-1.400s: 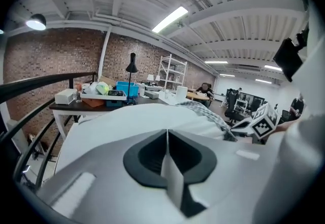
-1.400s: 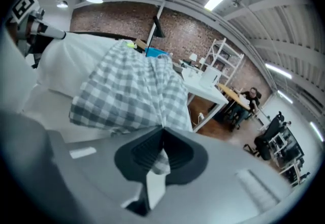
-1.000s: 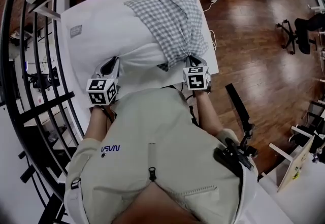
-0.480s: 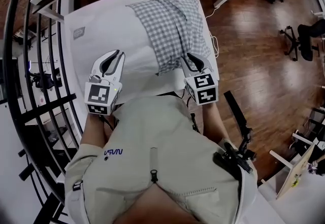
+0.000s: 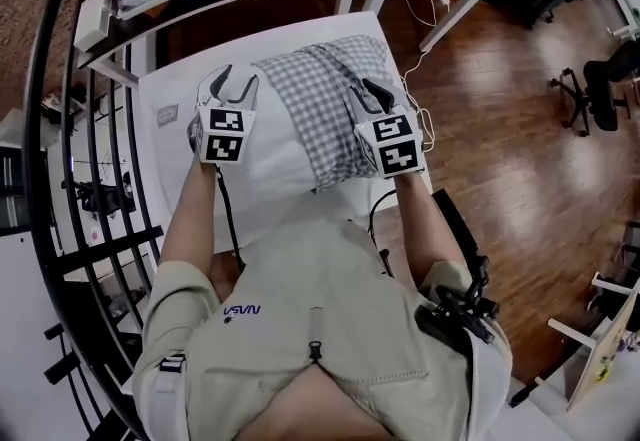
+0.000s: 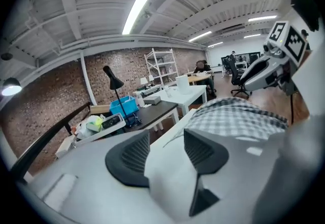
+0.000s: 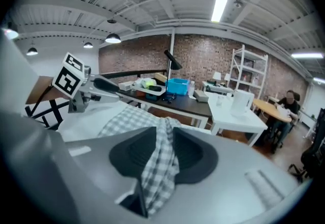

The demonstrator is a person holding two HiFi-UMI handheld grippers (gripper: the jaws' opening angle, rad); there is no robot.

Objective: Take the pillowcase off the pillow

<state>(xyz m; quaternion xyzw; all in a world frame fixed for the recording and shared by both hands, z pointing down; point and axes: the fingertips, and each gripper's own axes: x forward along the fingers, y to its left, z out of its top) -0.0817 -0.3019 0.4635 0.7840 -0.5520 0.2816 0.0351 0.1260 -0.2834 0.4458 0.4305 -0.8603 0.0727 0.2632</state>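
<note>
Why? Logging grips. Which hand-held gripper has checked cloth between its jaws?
The right hand-held gripper; both just opened wider, but the left hand-held gripper frames only white pillow.

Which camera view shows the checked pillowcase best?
The head view. There nearly the whole pillowcase is in sight, spread over one part of the white pillow. The right gripper view shows only a bunched strip of it, very close. The left gripper view shows a part of it, farther off.
</note>
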